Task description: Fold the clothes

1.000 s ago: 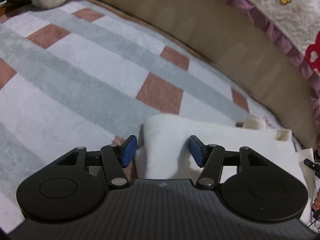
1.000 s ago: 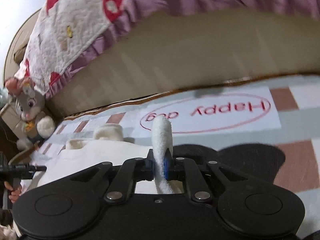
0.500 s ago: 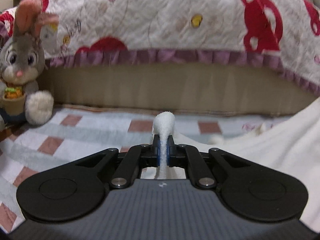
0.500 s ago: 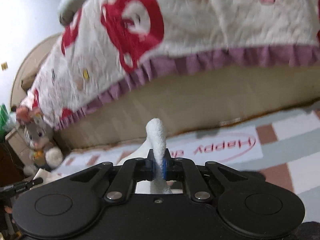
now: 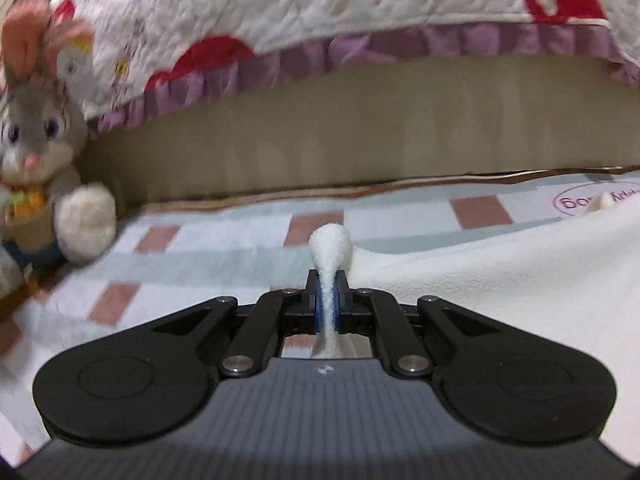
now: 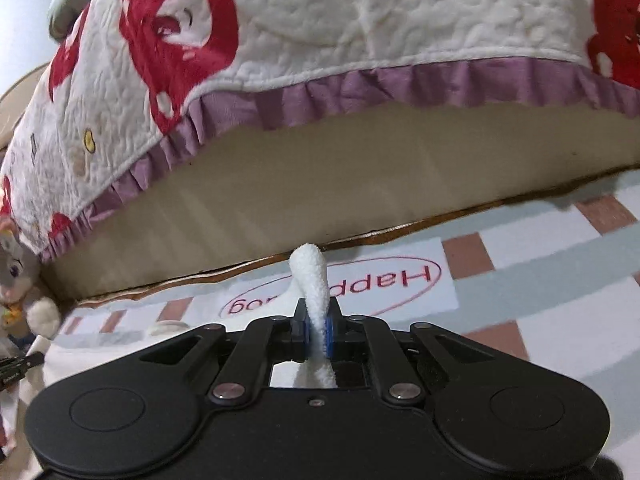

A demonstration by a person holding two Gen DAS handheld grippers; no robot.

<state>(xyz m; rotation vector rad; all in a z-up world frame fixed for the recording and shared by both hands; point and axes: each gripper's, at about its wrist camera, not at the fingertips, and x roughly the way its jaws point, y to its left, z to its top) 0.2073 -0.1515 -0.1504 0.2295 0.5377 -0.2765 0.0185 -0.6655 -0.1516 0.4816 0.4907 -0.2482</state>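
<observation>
Left wrist view: both grippers clamp the white fleece garment above the checked rug.
Far side: bed with quilted cover; plush rabbit sits far left. Garment spreads rightward over the rug. Left gripper is closed, pinching a garment fold that bulges past its pads. Right gripper is likewise closed on another fold.
</observation>
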